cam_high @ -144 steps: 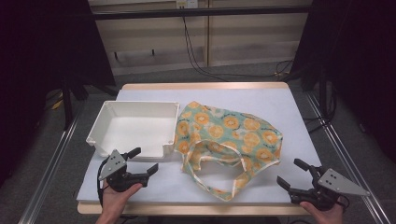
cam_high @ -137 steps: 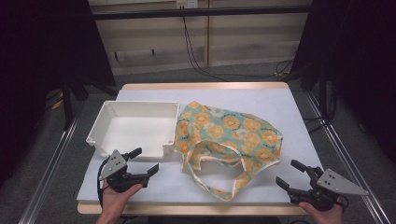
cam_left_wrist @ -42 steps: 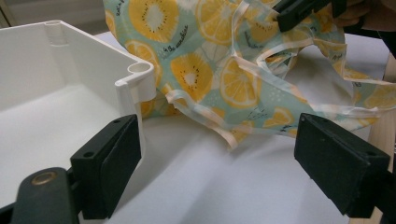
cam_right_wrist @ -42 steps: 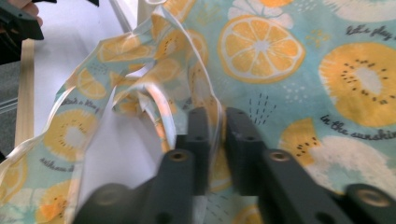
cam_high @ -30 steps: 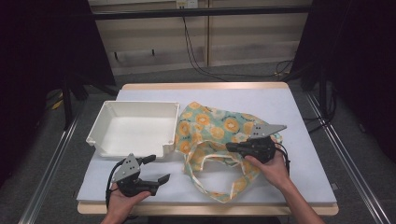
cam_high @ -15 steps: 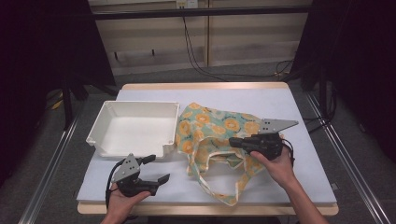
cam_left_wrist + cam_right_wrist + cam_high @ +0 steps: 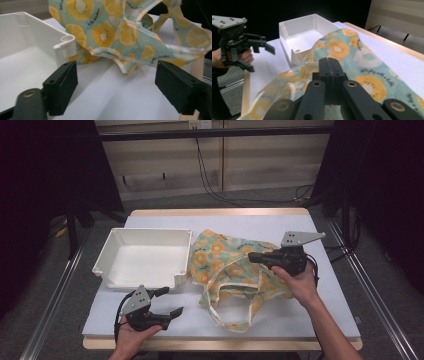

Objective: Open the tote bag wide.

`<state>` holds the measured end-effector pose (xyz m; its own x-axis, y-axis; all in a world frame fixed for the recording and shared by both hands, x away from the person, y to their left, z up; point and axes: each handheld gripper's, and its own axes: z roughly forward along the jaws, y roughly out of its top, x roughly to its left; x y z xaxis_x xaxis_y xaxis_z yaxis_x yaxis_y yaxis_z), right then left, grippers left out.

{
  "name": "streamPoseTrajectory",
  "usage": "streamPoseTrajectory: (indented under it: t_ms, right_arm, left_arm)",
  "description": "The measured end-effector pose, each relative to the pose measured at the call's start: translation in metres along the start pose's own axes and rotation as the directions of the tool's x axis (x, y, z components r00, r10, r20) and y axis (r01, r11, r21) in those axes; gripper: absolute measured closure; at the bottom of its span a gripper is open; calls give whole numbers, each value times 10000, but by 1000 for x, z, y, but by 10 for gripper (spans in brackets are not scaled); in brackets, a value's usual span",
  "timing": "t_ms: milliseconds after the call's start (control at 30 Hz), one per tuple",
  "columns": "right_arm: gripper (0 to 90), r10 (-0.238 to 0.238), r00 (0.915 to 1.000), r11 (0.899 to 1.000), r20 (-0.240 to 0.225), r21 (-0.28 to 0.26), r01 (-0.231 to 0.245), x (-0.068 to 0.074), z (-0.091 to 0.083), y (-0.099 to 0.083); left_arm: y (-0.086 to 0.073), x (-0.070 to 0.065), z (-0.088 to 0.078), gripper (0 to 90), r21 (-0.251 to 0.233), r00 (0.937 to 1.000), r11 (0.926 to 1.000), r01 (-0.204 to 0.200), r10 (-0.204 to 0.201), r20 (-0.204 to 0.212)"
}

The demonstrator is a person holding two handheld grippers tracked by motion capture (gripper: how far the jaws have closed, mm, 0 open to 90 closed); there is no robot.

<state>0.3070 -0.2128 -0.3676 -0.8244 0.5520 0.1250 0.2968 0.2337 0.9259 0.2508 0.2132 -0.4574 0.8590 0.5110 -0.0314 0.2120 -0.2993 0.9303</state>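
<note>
The right gripper [image 7: 256, 256] is clamping its jaws fully together on the teal fabric tote bag printed with orange citrus slices [image 7: 225, 270], raising a fold off the white-covered table [image 7: 310, 305]. The bag is lying beside the white rectangular plastic bin [image 7: 145, 257]. The left gripper [image 7: 167, 302] is hovering with jaws spread wide, just narrowing slightly, holding nothing.

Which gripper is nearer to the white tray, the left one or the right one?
Left. The left gripper sits open just in front of the white tray, near its front right corner. The right gripper is beyond the tray's right side, shut on the fruit-print bag.
</note>
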Motion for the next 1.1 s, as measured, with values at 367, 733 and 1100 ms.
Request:
streamPoseTrajectory:
  t_ms: [367, 733, 1100]
  right_arm:
    - [900, 358, 9975, 9988, 601, -362, -336, -41, 0, 29]
    - [900, 795, 9886, 9964, 1282, -388, -751, -83, 12, 32]
    - [900, 751, 9908, 9913, 1122, 989, -863, -83, 48, -10]
  left_arm:
    - [8, -11, 16, 359, 11, 9944, 10000, -97, 96, 1054]
    - [26, -22, 45, 477, 5, 9810, 9971, -757, 744, 1789]
    - [39, -22, 77, 483, -94, 9796, 9956, -931, 933, 1779]
